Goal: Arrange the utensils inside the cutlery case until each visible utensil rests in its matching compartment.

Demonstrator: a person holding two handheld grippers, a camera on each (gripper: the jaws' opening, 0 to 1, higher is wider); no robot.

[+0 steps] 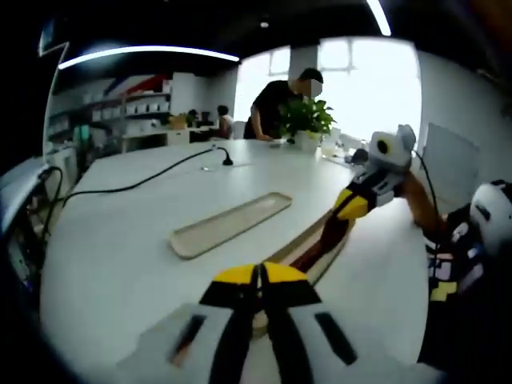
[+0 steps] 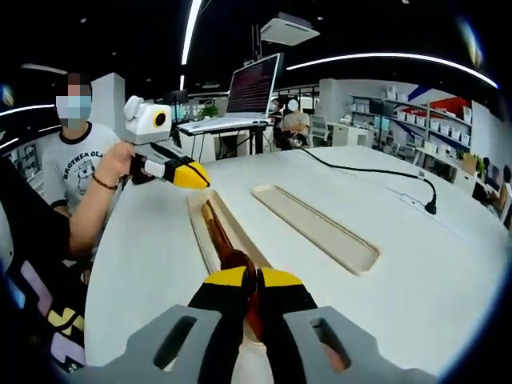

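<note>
**Sorting cutlery: two handheld grippers meet over a wooden case**

Pressing together at their yellow tips, the fingers of the left gripper [image 1: 258, 276] are clenched just above the near end of a long wooden cutlery case [image 1: 320, 254] on a white surface [image 1: 120, 240]; whether anything is pinched between them cannot be told. In the left gripper view a second, shallow tray [image 1: 232, 223] lies apart from the case, slightly farther across the surface. The right gripper [image 1: 352, 206] comes in from the right, its yellow tips down at the far end of the case, where a dark wooden-handled utensil [image 1: 324, 244] lies lengthwise.

In the right gripper view, the right gripper [image 2: 254, 278] has its fingers closed over the near end of that reddish-brown utensil [image 2: 218, 232], which rests in the case [image 2: 198, 232]; a firm grasp cannot be confirmed. The left gripper [image 2: 192, 176] hovers at the far end of the case, held by a person's hand [image 2: 116, 164]. The tray [image 2: 316, 226] lies beside the case to the right. A black cable [image 2: 360, 170] runs over the surface [image 2: 432, 272]. The person's white T-shirt [image 2: 76, 172] carries print beginning "BROTHER"; the rest is unreadable. An open laptop [image 2: 252, 92] stands on a desk beyond, and a potted plant [image 1: 306, 118] stands at the far edge in the left gripper view.
</note>
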